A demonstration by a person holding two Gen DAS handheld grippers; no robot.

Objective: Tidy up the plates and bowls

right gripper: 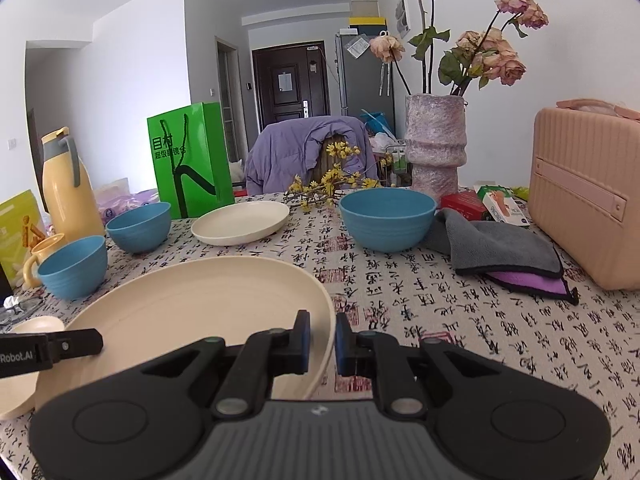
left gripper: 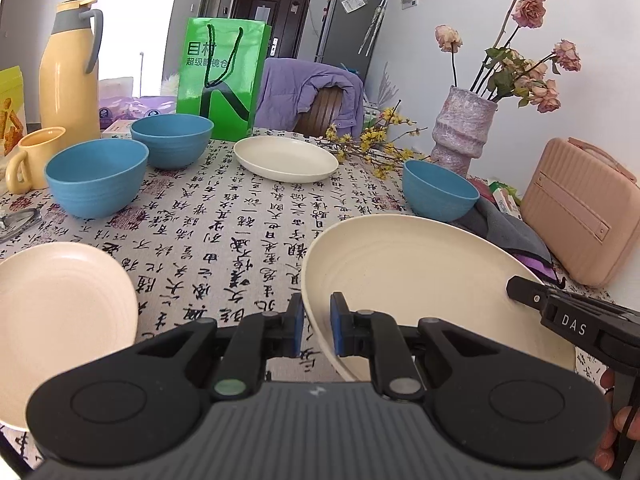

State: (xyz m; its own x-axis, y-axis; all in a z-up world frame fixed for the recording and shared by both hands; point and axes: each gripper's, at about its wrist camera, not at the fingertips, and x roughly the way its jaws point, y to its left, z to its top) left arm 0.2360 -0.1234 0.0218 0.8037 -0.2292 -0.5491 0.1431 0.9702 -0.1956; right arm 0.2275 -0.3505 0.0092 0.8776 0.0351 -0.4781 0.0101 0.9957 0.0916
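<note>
**Cream plate carried by both rims**

The cream plate (left gripper: 400, 280) looks light, stiff and smooth, so its thin rim is the place to pinch. The left hand-held gripper (left gripper: 316, 330) and right hand-held gripper (right gripper: 322, 346) are each clamped on opposite edges, holding it tilted above the tabletop (left gripper: 224, 232), near the pink plate (left gripper: 60, 312).

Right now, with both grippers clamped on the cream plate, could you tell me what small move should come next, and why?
Probably carry the held plate leftward and lower it onto the pink plate. Left gripper and right gripper pinch opposite rims, and it appears lifted clear of the tablecloth.
</note>
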